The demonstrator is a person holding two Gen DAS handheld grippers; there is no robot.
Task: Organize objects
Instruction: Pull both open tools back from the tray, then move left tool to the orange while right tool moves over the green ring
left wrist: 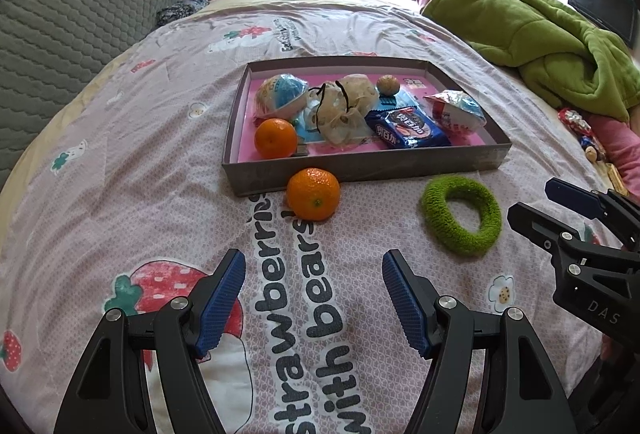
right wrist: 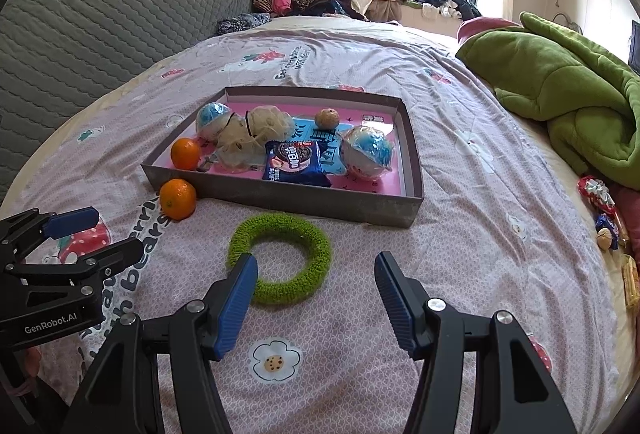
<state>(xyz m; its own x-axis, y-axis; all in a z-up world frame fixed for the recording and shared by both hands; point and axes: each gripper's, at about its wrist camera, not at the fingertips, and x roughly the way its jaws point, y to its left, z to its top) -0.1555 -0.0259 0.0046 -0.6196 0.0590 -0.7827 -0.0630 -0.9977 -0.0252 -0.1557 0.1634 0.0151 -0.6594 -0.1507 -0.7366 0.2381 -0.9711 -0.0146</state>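
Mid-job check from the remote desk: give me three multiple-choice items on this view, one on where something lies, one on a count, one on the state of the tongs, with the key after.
1. Where does the green ring lie?
A. inside the tray
B. on the bedspread in front of the tray
C. on the green blanket

2. How many oranges are in view?
A. one
B. two
C. four

3. How do the left tongs stand?
A. open, holding nothing
B. shut on an orange
C. shut on the ring

Key:
1 B: the ring rests on the bedspread, outside the near wall of the tray.
2 B: one orange in the tray, and one orange outside against its near wall.
3 A: the fingers are spread wide with only cloth between them; the right tongs stand open too.
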